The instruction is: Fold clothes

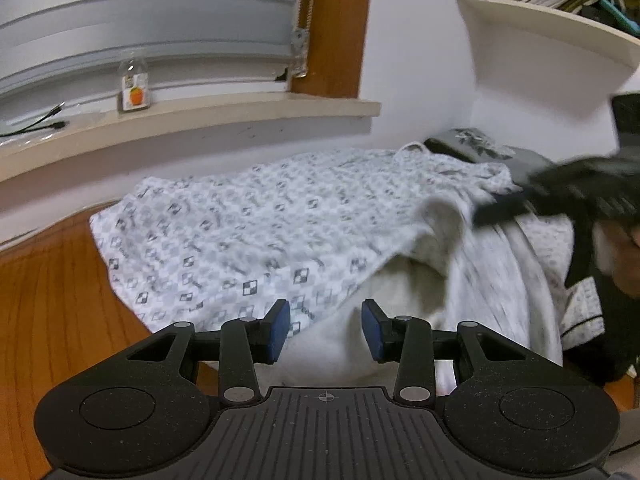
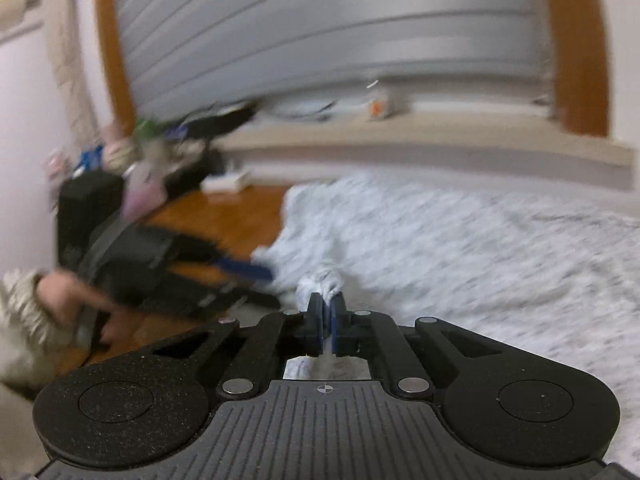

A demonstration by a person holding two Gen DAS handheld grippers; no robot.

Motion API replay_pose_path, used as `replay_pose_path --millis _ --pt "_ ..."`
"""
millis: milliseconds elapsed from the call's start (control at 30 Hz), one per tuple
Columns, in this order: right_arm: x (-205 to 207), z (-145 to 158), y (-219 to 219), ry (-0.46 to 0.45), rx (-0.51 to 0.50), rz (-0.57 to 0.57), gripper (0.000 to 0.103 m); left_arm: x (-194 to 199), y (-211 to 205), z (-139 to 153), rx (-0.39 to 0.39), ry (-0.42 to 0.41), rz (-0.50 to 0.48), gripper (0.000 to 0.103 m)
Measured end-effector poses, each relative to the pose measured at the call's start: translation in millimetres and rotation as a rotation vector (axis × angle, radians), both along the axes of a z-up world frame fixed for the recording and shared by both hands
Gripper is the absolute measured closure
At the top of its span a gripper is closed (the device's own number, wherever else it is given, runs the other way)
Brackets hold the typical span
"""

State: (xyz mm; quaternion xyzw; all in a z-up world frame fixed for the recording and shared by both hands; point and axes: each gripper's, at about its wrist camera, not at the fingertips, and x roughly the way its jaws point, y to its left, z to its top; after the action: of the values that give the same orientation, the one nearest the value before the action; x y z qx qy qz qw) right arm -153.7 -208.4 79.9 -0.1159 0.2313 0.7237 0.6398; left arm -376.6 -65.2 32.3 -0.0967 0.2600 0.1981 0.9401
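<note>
A white shirt with a grey checked logo print lies spread on the wooden floor, its right side lifted so the plain inside shows. My left gripper hovers at the shirt's near edge, blue pads apart and pressing on nothing. In the right wrist view the right gripper is shut on a pinch of the shirt, and a bunch of cloth sticks out past the pads. From the left wrist view the right gripper shows blurred at the lifted fold. The left gripper and a hand are blurred at the left.
Wooden floor runs to the left of the shirt. Behind it a windowsill carries a small bottle and cables. A bookshelf hangs at upper right. A dark patterned cloth lies past the shirt. Bags and clutter stand by the wall.
</note>
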Motion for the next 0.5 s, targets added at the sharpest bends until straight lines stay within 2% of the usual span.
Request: replay_pose_path --millis 200,367,467,500 --pt "48 -3 31 -0.016 0.032 -0.198 0.099 13 -10 2 -0.011 -0.011 -0.056 0.060" --pt "65 -37 73 -0.092 -0.142 -0.275 0.095 30 -18 -4 -0.013 0.009 -0.119 0.060" --pt "64 -40 59 -0.096 -0.129 -0.275 0.085 44 -19 -10 -0.014 0.044 -0.145 0.060" --pt "62 -39 52 -0.096 -0.119 -0.273 0.077 49 -16 -13 -0.020 0.057 -0.147 0.062"
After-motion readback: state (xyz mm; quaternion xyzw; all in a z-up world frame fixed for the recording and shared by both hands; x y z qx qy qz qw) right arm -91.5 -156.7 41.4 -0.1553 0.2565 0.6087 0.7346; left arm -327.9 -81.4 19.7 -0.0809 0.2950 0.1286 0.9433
